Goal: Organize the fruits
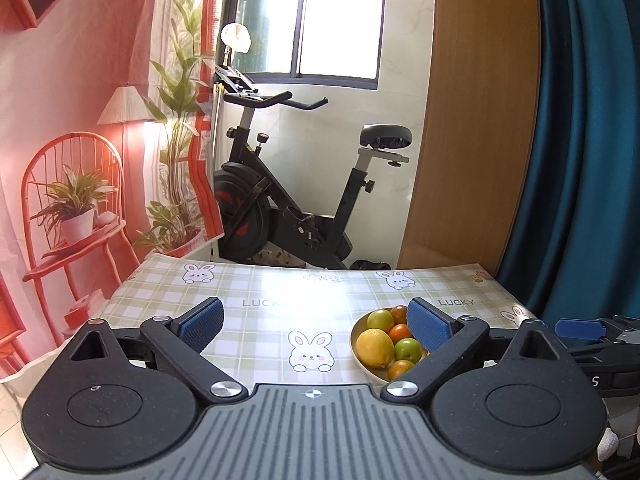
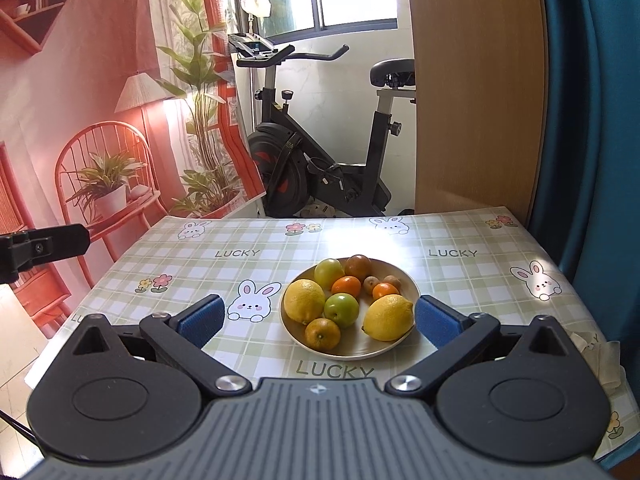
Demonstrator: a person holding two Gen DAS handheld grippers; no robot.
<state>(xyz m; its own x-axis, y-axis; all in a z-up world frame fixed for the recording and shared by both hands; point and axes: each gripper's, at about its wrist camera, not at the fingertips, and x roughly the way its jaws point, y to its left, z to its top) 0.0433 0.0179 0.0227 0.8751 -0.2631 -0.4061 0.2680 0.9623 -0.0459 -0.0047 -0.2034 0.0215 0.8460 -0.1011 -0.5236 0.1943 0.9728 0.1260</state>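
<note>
The left claw [image 1: 316, 326] hangs spread wide and empty above the bench [image 2: 248, 256], the plate [image 2: 410, 280] of fruits [image 2: 304, 300] lying to its right. The right claw [image 2: 318, 320], equally spread and empty, frames that plate just beyond its fingertips [image 2: 434, 320].

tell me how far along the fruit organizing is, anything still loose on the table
Done, by the look of it: both lemons, the green fruits, the oranges and the small brown fruits all sit in the bowl, and no loose fruit shows on the tablecloth. In hand: nothing; the left hand-held gripper and right hand-held gripper are open and empty. Left: nothing visible.
</note>
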